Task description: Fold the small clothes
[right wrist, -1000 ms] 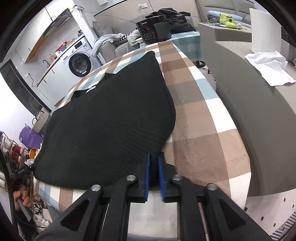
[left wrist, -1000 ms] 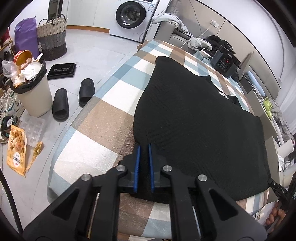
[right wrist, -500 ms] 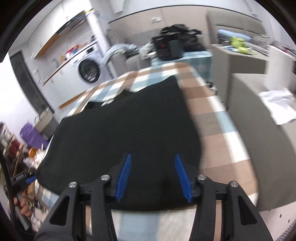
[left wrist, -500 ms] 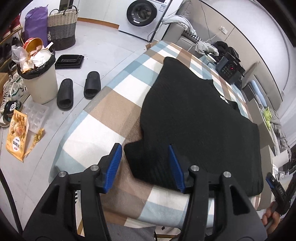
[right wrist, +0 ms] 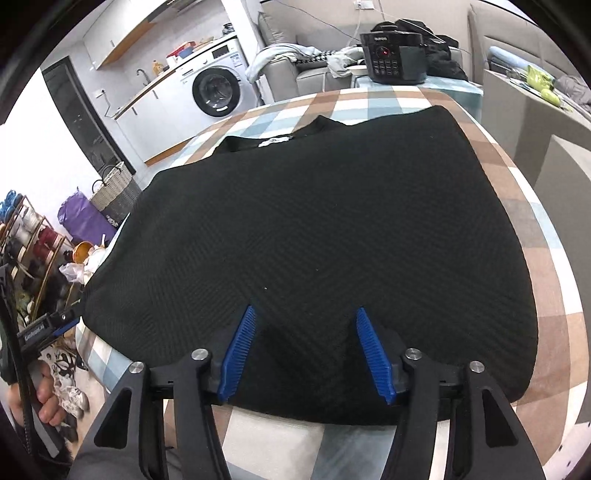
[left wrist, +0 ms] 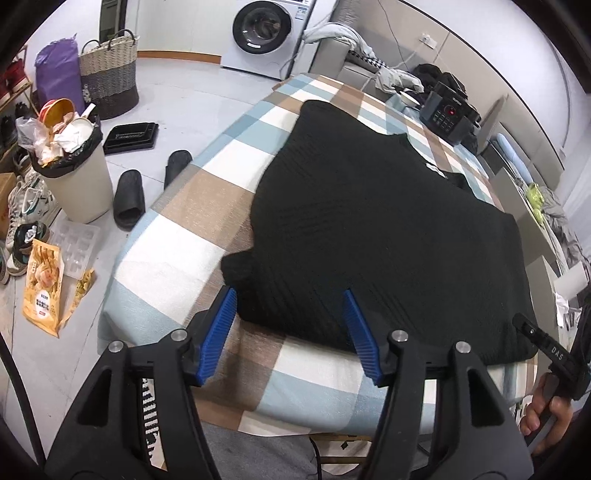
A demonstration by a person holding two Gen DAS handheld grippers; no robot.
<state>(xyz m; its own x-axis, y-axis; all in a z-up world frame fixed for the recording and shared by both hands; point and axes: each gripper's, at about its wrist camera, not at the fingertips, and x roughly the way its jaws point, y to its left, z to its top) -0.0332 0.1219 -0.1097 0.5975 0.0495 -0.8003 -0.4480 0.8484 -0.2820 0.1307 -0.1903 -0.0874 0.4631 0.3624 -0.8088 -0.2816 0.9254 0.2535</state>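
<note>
A black knit garment (left wrist: 369, 221) lies spread flat on the checked tablecloth (left wrist: 184, 258); its collar with a white label (right wrist: 275, 141) points away from me. My left gripper (left wrist: 290, 295) hovers over the garment's near left corner, jaws opening, blue pads (left wrist: 218, 332) apart and pressing on nothing. My right gripper (right wrist: 306, 314) hangs over the near hem of the garment (right wrist: 314, 229), jaws also opening, with cloth below them but not gripped. Each view shows the other gripper's tip at its edge, held by a hand (left wrist: 546, 406).
A black cooker (left wrist: 448, 114) stands at the table's far end. On the floor to the left are a full waste bin (left wrist: 70, 173), slippers (left wrist: 129, 199), a snack bag (left wrist: 40, 288), a basket (left wrist: 109, 77) and a washing machine (left wrist: 262, 33). A grey counter (right wrist: 554, 122) runs along the right.
Both grippers were shut on the garment's near corners; they let go and spread their jaws. The right one slid left over the hem, the left pulled back a little.
</note>
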